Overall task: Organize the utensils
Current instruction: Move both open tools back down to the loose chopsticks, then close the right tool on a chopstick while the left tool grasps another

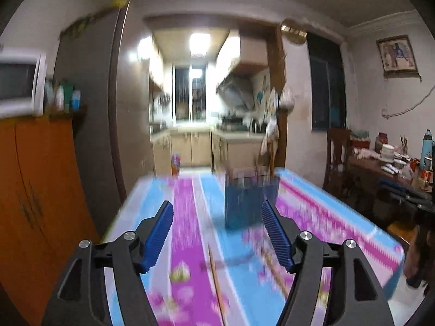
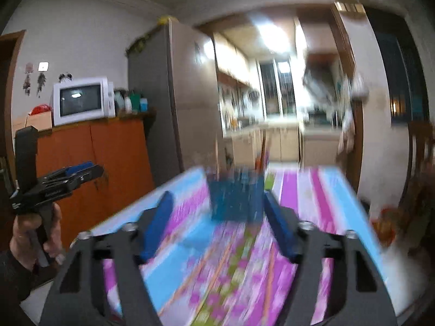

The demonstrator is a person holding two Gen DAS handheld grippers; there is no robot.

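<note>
While blur smears left wrist view, left gripper jaws spread, empty; blue utensil holder ahead on striped tablecloth, chopstick lying nearer. Right wrist view: right gripper spread, empty, holder beyond; left hand at left edge.

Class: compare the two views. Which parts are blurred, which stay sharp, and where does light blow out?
Left wrist view: left gripper sharp, blue holder and tablecloth smeared, kitchen ceiling lights blown out. Right wrist view: heavier smear on the same items, microwave fairly crisp.
</note>
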